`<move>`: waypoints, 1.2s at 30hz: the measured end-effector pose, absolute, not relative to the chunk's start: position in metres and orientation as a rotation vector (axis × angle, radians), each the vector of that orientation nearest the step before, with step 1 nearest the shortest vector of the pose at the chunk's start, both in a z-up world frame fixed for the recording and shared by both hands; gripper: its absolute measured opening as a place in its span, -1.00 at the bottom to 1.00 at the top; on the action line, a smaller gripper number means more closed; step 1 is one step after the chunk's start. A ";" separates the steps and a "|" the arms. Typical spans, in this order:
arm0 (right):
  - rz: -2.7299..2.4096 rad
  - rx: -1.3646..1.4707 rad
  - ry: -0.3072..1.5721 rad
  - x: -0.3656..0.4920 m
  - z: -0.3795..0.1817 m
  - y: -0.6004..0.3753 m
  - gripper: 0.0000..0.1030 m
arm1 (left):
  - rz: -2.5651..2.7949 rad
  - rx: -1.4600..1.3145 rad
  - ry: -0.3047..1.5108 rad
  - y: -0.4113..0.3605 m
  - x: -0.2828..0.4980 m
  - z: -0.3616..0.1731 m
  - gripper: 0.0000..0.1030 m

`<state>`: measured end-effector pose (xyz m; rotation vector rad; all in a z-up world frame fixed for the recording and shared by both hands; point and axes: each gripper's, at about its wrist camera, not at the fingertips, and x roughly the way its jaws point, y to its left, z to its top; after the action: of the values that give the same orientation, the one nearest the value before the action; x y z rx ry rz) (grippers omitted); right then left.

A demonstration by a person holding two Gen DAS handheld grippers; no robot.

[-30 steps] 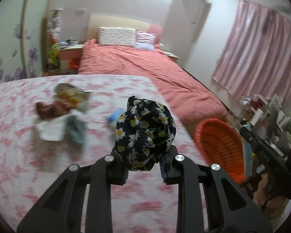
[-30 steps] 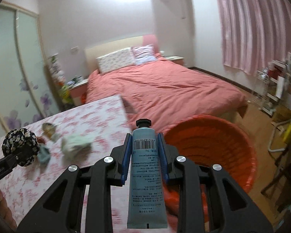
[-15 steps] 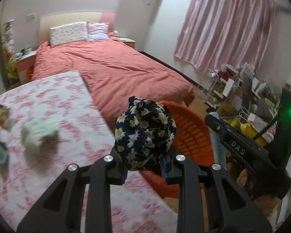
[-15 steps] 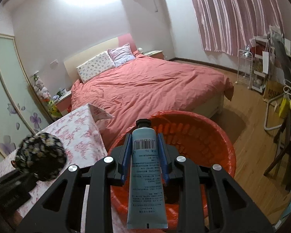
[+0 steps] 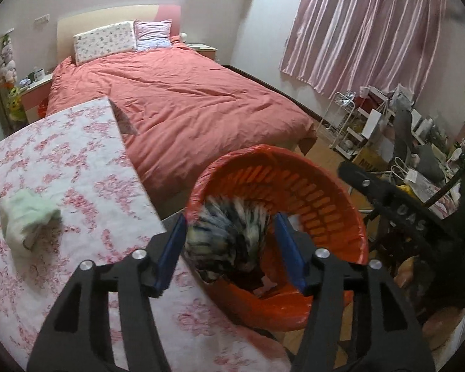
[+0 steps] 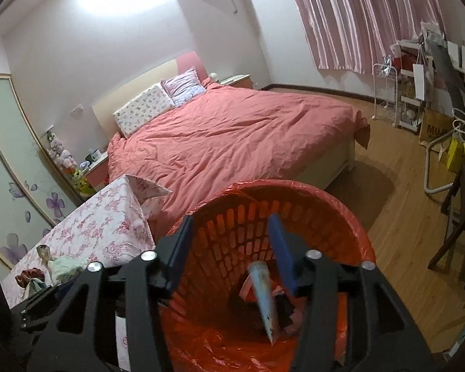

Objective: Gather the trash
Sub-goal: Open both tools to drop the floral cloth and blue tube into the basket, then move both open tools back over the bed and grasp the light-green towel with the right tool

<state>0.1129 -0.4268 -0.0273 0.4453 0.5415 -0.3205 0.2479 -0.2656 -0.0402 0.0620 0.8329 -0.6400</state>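
Observation:
My left gripper (image 5: pixel 229 217) hangs over the orange trash basket (image 5: pixel 313 192), its jaws opening. The black flowered cloth bundle (image 5: pixel 229 241) is a blur between the blue pads, loose and dropping into the basket. In the right wrist view my right gripper (image 6: pixel 231 218) is also above the basket (image 6: pixel 325 198) with its jaws opening. The pale blue tube (image 6: pixel 263 294) has left its pads and falls nose down toward the dark scraps at the bottom. A pale green wad (image 5: pixel 28 217) still lies on the flowered table (image 5: pixel 62 161).
The basket stands on the wood floor (image 6: pixel 403 217) between the table corner and a bed with a pink cover (image 5: pixel 186 93). More litter (image 6: pixel 31 276) lies on the table's far left. A white wire cart (image 5: pixel 347 117) and cluttered shelves stand at the right.
Both grippers swung from the table over to the basket and sank a little. Both sets of jaws have come apart, and the cloth bundle and the tube have dropped out of them.

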 end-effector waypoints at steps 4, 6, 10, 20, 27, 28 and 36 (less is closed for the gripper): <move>-0.324 0.430 0.553 0.112 -0.025 -0.424 0.03 | -0.611 0.065 0.827 -0.251 0.248 -0.039 0.21; -0.326 0.422 0.556 0.112 -0.023 -0.421 0.04 | -0.600 0.062 0.825 -0.243 0.246 -0.039 0.22; -0.323 0.402 0.553 0.111 -0.017 -0.417 0.07 | -0.555 0.083 0.803 -0.222 0.240 -0.036 0.29; -0.281 0.299 0.560 0.116 -0.006 -0.377 0.24 | -0.364 0.123 0.770 -0.142 0.228 -0.044 0.56; -0.219 0.233 0.597 0.126 -0.009 -0.340 0.32 | -0.230 0.082 0.785 -0.079 0.233 -0.049 0.60; -0.207 0.224 0.606 0.129 -0.010 -0.334 0.32 | -0.217 0.076 0.785 -0.072 0.233 -0.050 0.60; -0.073 0.153 0.683 0.157 -0.026 -0.271 0.32 | -0.081 0.044 0.754 -0.006 0.233 -0.054 0.66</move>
<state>0.1572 -0.2714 -0.0256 0.1534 0.6831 -0.0734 0.2329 -0.0055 -0.0539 0.0444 0.7544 -0.0814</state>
